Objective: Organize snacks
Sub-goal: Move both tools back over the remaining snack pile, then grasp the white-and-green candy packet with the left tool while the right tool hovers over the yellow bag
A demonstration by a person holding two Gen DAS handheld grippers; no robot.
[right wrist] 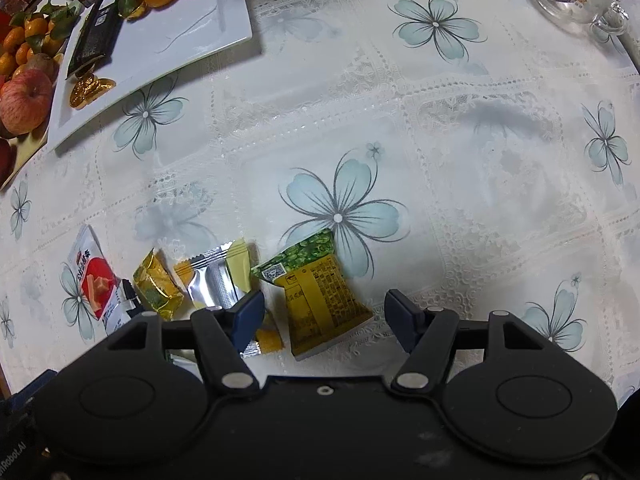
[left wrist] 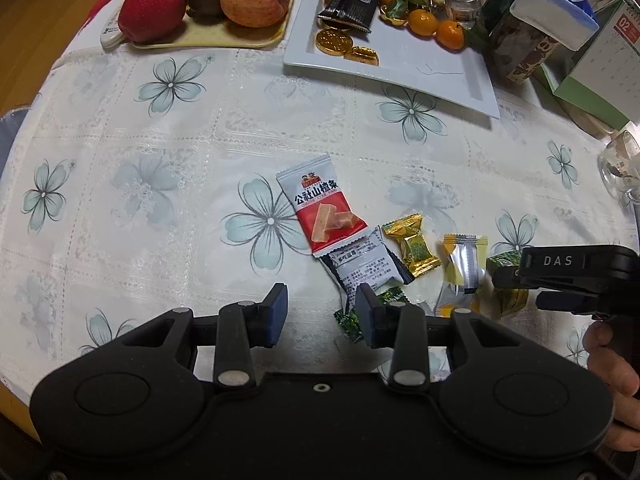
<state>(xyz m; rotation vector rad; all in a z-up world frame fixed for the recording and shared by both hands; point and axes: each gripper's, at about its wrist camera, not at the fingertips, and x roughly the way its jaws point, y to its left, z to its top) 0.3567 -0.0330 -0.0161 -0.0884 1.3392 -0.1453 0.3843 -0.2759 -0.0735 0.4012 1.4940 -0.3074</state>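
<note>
My left gripper is spread over bare floral tablecloth; my right gripper is spread around the green-and-yellow foil snack packet. The white rectangular ceramic plate lies at eleven o'clock.

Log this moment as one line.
left gripper: open, empty | right gripper: open, straddling yellow-green foil snack packet | white rectangular plate: partly filled
</note>
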